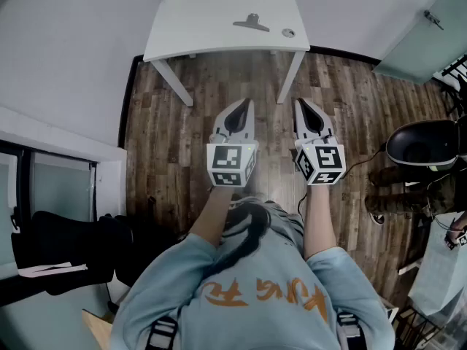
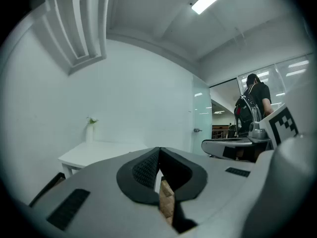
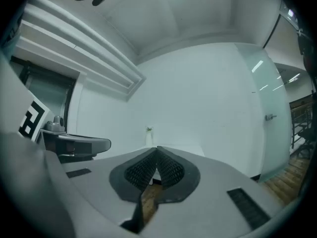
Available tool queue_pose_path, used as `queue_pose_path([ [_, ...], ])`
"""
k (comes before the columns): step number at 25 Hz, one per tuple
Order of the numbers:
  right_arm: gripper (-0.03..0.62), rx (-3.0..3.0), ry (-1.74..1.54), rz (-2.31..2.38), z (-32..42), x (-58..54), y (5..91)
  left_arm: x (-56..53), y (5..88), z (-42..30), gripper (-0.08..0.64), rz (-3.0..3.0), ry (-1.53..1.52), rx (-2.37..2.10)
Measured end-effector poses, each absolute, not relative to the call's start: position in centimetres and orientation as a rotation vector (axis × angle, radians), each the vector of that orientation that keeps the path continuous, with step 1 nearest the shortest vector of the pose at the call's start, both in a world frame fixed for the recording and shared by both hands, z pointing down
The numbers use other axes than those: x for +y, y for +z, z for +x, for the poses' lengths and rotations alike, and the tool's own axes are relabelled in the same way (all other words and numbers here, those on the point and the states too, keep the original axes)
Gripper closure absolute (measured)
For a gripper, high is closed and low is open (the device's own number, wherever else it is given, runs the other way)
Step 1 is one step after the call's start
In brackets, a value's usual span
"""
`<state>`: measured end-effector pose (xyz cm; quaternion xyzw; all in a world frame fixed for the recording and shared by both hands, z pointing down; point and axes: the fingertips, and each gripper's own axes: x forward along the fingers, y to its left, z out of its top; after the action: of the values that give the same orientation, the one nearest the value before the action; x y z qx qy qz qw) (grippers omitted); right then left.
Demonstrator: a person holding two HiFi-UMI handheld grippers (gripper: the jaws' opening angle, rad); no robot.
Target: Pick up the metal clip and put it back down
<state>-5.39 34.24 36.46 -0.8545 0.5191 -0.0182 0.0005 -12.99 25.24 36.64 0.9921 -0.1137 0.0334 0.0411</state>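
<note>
Centre of the head view, lower middle: left gripper (image 1: 246, 105), a grey two-jaw tool with black ribbed pads. Its jaws are closed tip to tip with nothing between them, which the left gripper view confirms. It carries a white cube with black square markers (image 1: 232, 165) at the rear and is held in a bare-forearmed hand.

Just beside it, to the right of frame: right gripper (image 1: 300, 103), same make. Its jaws are pressed together and empty, and the ribbed pads (image 3: 171, 170) meet in the right gripper view. A matching marker cube (image 1: 321, 163) sits behind it.

Both grippers hang over the brown wood-plank floor (image 1: 219, 86), well short of the table.

Upper middle of the head view: white rectangular table (image 1: 211, 48) on white legs.
- Grey metal clip (image 1: 251, 24) lies flat on the tabletop right of centre, well apart from both grippers.
- Small round grey object (image 1: 288, 32) sits near the clip, toward the table's right edge.
- Slim white vase with a green sprig (image 2: 89, 131) stands at the table's far edge against the white wall, in the left gripper view.

Bottom of the head view: the person's grey sweatshirt with orange lettering (image 1: 255, 294).

Right edge of the head view: black rounded seat (image 1: 425, 143).

Right of the left gripper view: frosted glass door (image 2: 200, 120), and beyond it a person in dark clothes with a backpack (image 2: 252, 103).
</note>
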Motion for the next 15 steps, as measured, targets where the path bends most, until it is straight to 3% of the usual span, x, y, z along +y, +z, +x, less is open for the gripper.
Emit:
queue_pose_path([
  [15, 0.58, 1.62, 0.001, -2.588, -2.7, 35.9, 34.9, 27.0, 35.7, -11.7, 0.537, 3.078, 0.107, -0.382],
])
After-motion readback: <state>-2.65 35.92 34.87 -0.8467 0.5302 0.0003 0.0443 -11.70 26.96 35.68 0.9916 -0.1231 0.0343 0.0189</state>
